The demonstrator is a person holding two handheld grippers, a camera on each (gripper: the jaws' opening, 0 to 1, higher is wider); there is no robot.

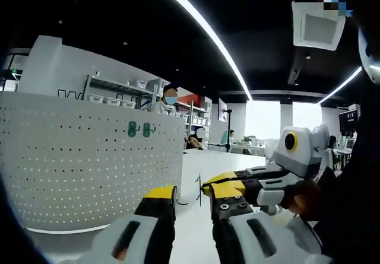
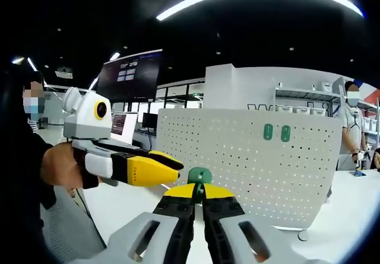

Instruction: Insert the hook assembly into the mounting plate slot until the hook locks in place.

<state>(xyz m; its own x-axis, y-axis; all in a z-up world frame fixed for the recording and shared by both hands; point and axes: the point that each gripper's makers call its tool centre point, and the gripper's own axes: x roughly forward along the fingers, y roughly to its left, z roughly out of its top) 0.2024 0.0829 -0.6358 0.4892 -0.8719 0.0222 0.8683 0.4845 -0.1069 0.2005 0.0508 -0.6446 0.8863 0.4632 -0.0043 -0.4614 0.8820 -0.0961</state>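
- Hook assembly point(image 2: 199, 175), green, sits clamped in my right tongs point(image 2: 199, 194), pointing ahead at the pegboard mounting plate point(image 2: 237, 163).
- Left tongs point(image 1: 193, 200) stand apart, holding nothing.

No text, label or number can be read anywhere.

Yellow-tipped black fingers point(image 1: 159, 200) on white gripper bodies.
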